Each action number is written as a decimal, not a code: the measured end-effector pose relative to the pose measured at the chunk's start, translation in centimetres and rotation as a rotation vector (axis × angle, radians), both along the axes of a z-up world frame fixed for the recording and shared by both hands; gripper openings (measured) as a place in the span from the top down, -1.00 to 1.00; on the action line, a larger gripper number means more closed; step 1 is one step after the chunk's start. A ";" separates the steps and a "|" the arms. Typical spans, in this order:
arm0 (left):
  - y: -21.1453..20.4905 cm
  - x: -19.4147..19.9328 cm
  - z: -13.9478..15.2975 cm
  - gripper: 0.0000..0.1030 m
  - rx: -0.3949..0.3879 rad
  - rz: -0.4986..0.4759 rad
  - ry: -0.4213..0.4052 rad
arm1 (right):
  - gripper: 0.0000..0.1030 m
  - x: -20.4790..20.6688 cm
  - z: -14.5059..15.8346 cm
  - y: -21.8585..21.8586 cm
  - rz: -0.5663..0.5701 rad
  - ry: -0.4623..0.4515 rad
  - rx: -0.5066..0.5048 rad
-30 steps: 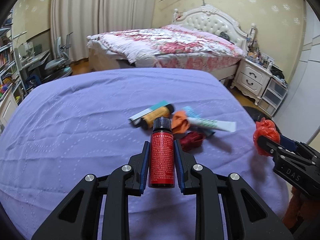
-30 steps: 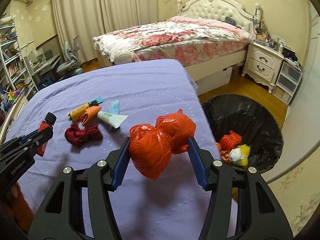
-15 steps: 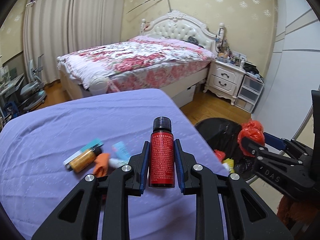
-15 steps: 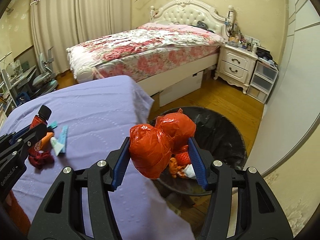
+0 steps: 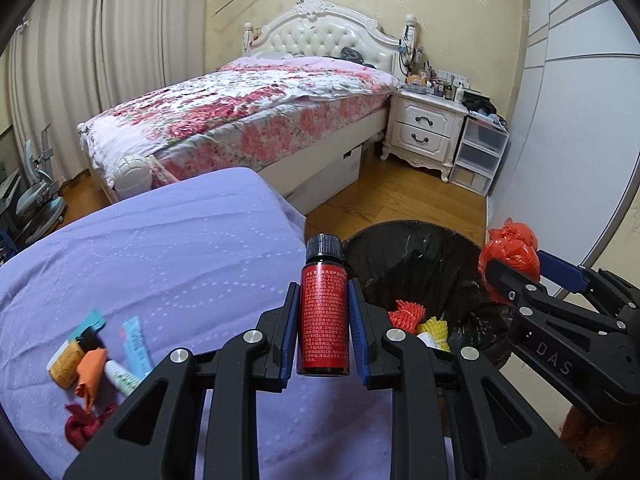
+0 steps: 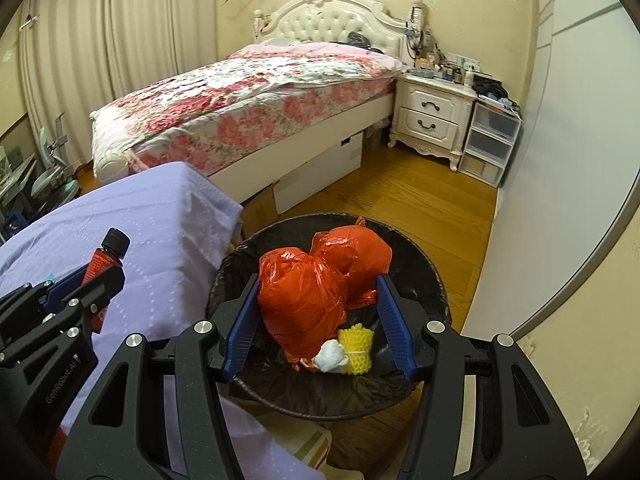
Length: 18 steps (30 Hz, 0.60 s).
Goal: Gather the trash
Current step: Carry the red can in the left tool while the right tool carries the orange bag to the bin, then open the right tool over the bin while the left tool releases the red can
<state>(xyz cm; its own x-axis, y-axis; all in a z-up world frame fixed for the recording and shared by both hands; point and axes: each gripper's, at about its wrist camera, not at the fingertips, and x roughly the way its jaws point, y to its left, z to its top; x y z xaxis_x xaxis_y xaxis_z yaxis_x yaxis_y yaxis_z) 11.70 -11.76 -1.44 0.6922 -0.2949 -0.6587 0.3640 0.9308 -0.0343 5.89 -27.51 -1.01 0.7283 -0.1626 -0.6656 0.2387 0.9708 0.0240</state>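
My left gripper point(image 5: 323, 322) is shut on a small red bottle with a black cap point(image 5: 325, 312), held over the right edge of the purple-covered table point(image 5: 168, 264); the bottle also shows in the right wrist view point(image 6: 105, 258). My right gripper point(image 6: 318, 320) is shut on a crumpled red plastic bag point(image 6: 316, 292), held above the black-lined trash bin point(image 6: 436, 280). The bag also shows in the left wrist view point(image 5: 510, 250), over the bin point(image 5: 420, 256). Red and yellow foam nets and white paper lie inside the bin point(image 6: 354, 350).
Several pieces of trash lie on the table's left part: an orange bottle point(image 5: 66, 366), an orange scrap point(image 5: 90, 372), a white tube point(image 5: 122, 376), a blue wrapper point(image 5: 136, 340) and a dark red cloth point(image 5: 86, 428). A bed point(image 5: 248, 116), a nightstand point(image 5: 426, 130) and wood floor lie beyond.
Both grippers have swung right from over the table toward the bin. The red bag now hangs over the bin's opening, and the red bottle is near the table's right edge.
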 end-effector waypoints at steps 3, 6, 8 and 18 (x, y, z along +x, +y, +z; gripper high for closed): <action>-1.3 0.7 -0.5 0.52 0.014 -0.013 0.005 | -0.08 0.5 -0.5 -0.8 -0.025 0.006 -0.004; -2.5 1.3 -1.0 0.52 0.032 -0.027 0.011 | -0.08 1.1 -1.0 -1.6 -0.045 0.015 -0.003; -3.2 1.6 -1.3 0.52 0.040 -0.035 0.017 | -0.08 1.3 -1.3 -2.2 -0.057 0.020 0.007; -5.3 2.8 -2.3 0.52 0.078 -0.061 0.027 | -0.08 2.1 -2.2 -4.8 -0.101 0.029 0.036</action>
<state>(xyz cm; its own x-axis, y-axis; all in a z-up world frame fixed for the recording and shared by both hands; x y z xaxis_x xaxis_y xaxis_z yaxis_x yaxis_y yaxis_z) 14.48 -17.03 -3.70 0.6563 -0.2831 -0.6993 0.4202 0.9070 0.0272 8.03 -32.31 -3.23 0.6895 -0.2101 -0.6931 0.3366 0.9403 0.0498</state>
